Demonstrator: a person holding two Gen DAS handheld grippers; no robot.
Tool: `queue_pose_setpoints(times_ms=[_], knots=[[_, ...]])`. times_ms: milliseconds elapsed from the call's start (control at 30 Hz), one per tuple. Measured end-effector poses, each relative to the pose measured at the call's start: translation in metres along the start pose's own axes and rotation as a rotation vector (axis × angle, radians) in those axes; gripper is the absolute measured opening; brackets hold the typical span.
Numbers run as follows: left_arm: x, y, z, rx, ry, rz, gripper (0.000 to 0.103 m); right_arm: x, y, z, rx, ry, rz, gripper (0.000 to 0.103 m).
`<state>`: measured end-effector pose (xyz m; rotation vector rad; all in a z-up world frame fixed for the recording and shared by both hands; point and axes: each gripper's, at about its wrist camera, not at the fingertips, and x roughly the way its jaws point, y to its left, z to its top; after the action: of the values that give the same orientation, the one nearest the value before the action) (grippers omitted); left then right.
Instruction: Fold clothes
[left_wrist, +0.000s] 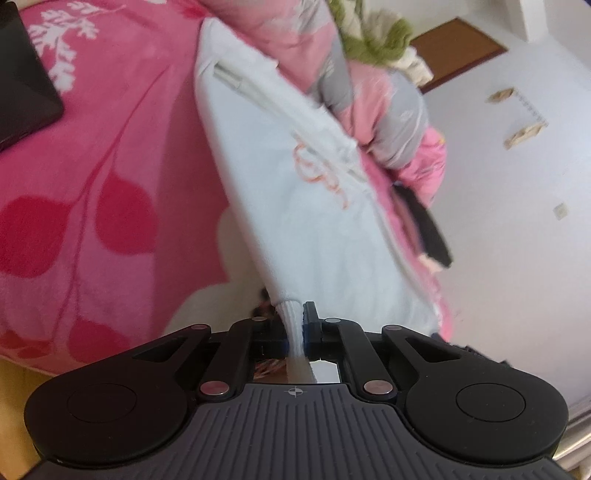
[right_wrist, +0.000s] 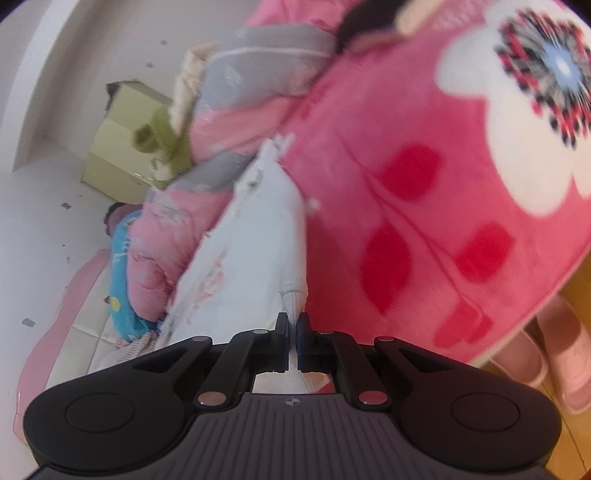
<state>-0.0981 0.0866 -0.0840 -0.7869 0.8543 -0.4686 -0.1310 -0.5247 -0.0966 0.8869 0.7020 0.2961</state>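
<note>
two tools pinch ribbed cuffs of one pale blue sweatshirt (left_wrist: 295, 206): left tool (left_wrist: 295, 325) and right tool (right_wrist: 293, 332) both clamped, garment stretching lengthwise away over the pink bed (left_wrist: 110, 166).

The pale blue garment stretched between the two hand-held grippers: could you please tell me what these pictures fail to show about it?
- Print on the pale blue garment: orange curls in the left wrist view, motion blur makes them unreadable.
- Its type and full outline: the far end runs behind the pink and grey quilt.
- Pinched ribbed edge: hidden between the right hand-held gripper fingers.
- Same at the left hand-held gripper.
</note>
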Motion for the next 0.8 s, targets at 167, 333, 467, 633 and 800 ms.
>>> queue_pose_setpoints(times_ms=[167, 333, 467, 633, 800], knots=[[-0.005, -0.015, 0.01, 0.018, -0.069, -0.045, 0.005, -0.012, 0.029, 0.012, -0.032, -0.042, 0.044, 0.003], [-0.011, -0.024, 0.023, 0.001, -0.137, -0.077, 0.005, -0.013, 0.057, 0.026, -0.057, -0.071, 0.088, 0.003], [-0.019, -0.023, 0.038, -0.024, -0.186, -0.095, 0.005, -0.01, 0.078, 0.04, -0.066, -0.092, 0.112, 0.003], [-0.02, -0.017, 0.066, -0.045, -0.233, -0.107, 0.005, 0.004, 0.103, 0.061, -0.081, -0.112, 0.121, 0.003], [-0.005, -0.007, 0.104, -0.075, -0.255, -0.112, 0.005, 0.035, 0.123, 0.087, -0.095, -0.124, 0.113, 0.003]])
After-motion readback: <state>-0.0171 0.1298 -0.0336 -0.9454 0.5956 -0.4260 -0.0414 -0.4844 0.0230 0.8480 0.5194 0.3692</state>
